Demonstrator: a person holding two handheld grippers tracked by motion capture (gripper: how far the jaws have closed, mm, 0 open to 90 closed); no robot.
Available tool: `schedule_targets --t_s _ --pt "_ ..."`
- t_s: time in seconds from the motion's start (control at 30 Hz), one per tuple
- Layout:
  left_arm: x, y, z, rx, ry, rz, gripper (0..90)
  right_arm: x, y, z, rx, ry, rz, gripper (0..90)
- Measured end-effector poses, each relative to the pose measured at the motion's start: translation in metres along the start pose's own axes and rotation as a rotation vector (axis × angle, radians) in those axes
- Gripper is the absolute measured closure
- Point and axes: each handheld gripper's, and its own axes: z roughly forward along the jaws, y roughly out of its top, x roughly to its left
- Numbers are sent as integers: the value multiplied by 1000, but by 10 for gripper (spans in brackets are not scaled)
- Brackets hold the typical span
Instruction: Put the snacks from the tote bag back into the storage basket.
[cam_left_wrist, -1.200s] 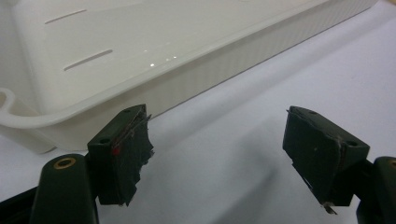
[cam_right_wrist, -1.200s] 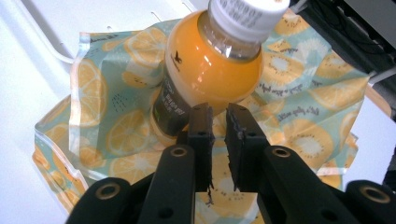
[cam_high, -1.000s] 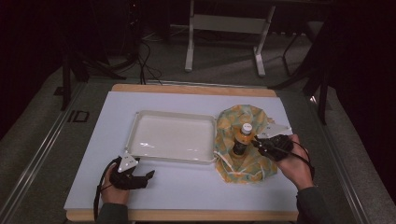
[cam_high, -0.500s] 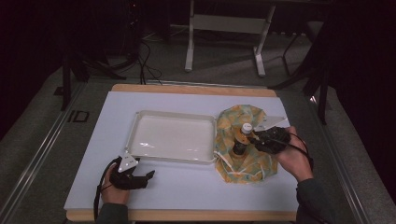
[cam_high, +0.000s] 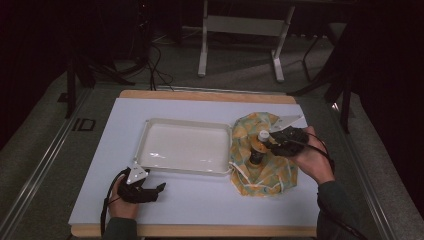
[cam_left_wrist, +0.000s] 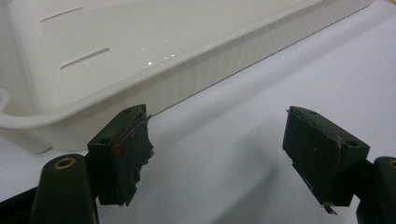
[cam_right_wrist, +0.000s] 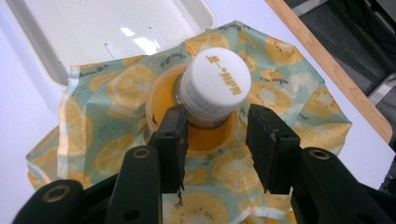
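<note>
A small bottle (cam_high: 260, 147) with a white cap (cam_right_wrist: 215, 79) and orange contents stands upright on a lemon-and-kiwi patterned cloth (cam_high: 265, 172) to the right of the tray. My right gripper (cam_high: 272, 142) reaches it from the right. Its jaws have just been opening and now stand either side of the bottle's neck under the cap, with a gap at the right pad. My right gripper (cam_right_wrist: 217, 135) is therefore open with the bottle between its fingers. My left gripper (cam_high: 157, 189) rests on the table in front of the tray's near left corner, open and holding nothing (cam_left_wrist: 217, 154).
An empty white plastic tray (cam_high: 185, 145) sits mid-table, and its ribbed wall (cam_left_wrist: 201, 70) is just beyond my left jaws. The cloth's edge overlaps the tray's right end (cam_right_wrist: 93, 28). The table's wooden edge (cam_right_wrist: 327, 65) runs behind the cloth, with dark floor and stands beyond.
The right jaws have spread apart around the bottle neck, and the right hand has shifted slightly away from the near edge. The bottle stays upright. The left hand has not moved.
</note>
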Motion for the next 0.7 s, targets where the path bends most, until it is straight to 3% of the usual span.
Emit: schedule_targets --t_s 0.3,0.53,0.67,0.7 --pt "0 0 0 2 -1 0 232 -6 13 4 34 31 -27 527" --pt "0 0 0 1 -3 1 232 -11 28 9 99 29 -54 500" --pt "0 0 0 2 -4 0 232 -13 33 11 102 48 -49 493" --pt "0 0 0 1 -5 -1 232 -16 37 13 110 71 -41 486"
